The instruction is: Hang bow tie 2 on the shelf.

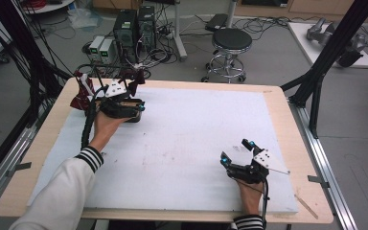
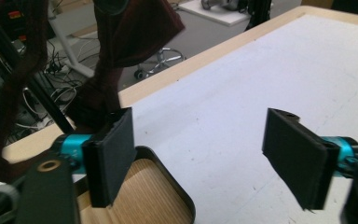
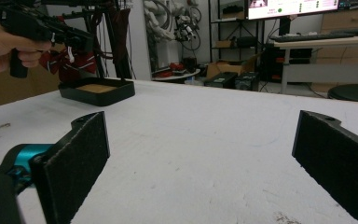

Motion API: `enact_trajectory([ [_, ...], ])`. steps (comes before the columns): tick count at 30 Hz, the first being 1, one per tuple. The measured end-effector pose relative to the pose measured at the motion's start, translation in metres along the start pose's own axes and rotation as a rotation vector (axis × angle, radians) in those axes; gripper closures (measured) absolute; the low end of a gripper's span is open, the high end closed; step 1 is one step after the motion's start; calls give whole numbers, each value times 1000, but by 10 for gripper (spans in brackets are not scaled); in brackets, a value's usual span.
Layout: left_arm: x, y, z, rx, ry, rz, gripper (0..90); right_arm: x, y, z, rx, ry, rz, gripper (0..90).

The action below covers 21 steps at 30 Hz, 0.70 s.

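My left gripper (image 1: 135,99) hovers at the far left corner of the desk (image 1: 278,103), over a black tray with a wooden floor (image 2: 154,196). Its fingers (image 2: 109,156) are spread wide and released, with nothing between them. In the left gripper view the tray's rounded corner lies just under the left finger, on the white foam sheet (image 1: 196,139) that covers most of the desk. In the right gripper view the one tray (image 3: 97,90) looks like a shallow rectangle, lying flat, its long axis running roughly across that view; I cannot tell from the high view which way it runs along the desk, as my hand covers it.

One dark red cloth (image 2: 121,51) hangs from a black stand (image 1: 84,88) just beyond the tray at the desk's far edge; it droops close above my left finger, but I cannot tell whether they touch.

My right gripper (image 1: 237,151) rests near the front right of the foam sheet, well apart from the tray. Its two fingers (image 3: 72,161) are also spread and released, gripping nothing, and point across the sheet towards the tray.
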State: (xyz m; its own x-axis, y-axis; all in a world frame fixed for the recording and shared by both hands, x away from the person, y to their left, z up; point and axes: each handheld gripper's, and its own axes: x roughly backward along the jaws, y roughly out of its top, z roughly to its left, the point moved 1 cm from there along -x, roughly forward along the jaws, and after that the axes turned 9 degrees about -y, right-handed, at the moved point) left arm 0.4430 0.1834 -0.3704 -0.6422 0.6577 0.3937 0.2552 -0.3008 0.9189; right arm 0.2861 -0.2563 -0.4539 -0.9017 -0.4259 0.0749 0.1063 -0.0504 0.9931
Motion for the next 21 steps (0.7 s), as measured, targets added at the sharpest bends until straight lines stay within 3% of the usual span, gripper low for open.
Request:
enact_trajectory([
  [5, 15, -2, -4, -13, -29, -43, 200, 0, 0, 0, 10, 0, -3, 30],
  [8, 26, -3, -9, -34, -68, -71, 183, 0, 0, 0, 8, -2, -2, 30],
  [15, 60, -10, -19, -84, -139, -172, 172, 0, 0, 0, 5, -4, -3, 30],
  [21, 86, -24, -26, -123, -158, -237, 172, 0, 0, 0, 4, -5, -6, 30],
])
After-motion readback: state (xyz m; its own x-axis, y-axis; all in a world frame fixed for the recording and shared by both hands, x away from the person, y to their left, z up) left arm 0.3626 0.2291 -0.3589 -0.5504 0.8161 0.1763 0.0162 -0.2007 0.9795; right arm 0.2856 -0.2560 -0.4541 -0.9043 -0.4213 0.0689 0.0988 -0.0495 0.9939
